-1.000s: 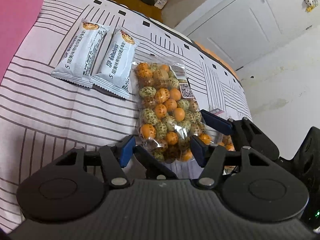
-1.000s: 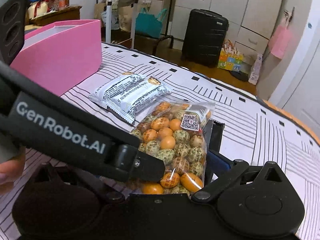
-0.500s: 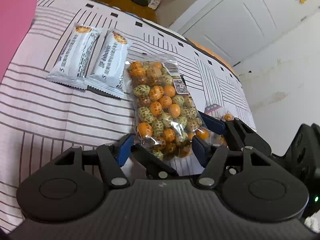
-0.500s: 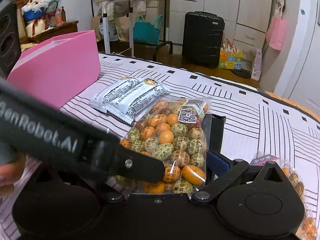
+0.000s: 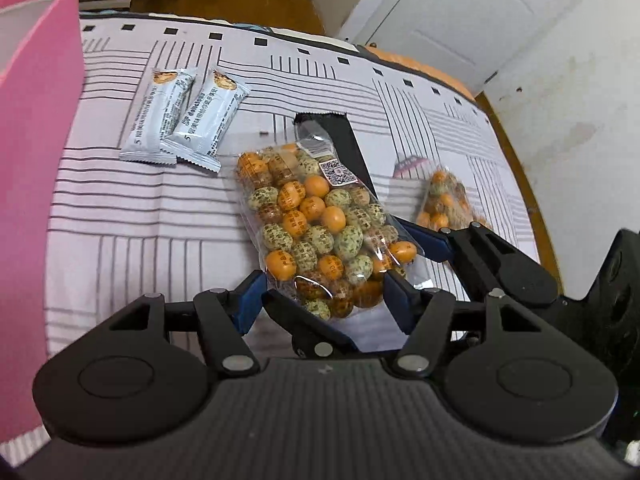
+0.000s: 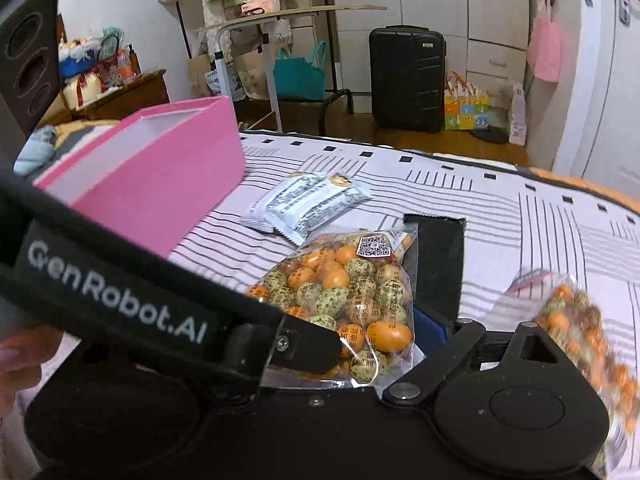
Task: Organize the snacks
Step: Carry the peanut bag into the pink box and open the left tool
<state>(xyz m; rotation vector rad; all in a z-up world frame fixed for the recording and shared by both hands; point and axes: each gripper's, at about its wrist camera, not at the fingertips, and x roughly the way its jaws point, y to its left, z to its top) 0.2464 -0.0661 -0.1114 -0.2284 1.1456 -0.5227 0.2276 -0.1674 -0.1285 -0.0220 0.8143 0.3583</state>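
A clear bag of orange and green candies (image 5: pixel 320 236) is lifted above the striped cloth. Both grippers close on its near end: my left gripper (image 5: pixel 324 300) from below in the left wrist view, my right gripper (image 6: pixel 376 340) in the right wrist view, where the bag (image 6: pixel 344 296) fills the centre. A black packet (image 5: pixel 340 140) lies flat behind the bag, also in the right wrist view (image 6: pixel 440 248). Two white bars (image 5: pixel 184 116) lie side by side at the left. A second candy bag (image 5: pixel 444 200) lies at the right.
A pink box (image 6: pixel 152 168) stands open at the left on the striped cloth (image 5: pixel 120 216); its wall shows in the left wrist view (image 5: pixel 36 140). The cloth's far and right edges drop to the floor. A black suitcase (image 6: pixel 406 76) and a folding table stand beyond.
The candy bag has risen off the cloth with both grippers, uncovering the black packet beneath and bringing the second candy bag into view at the right. The pink box now shows more fully.
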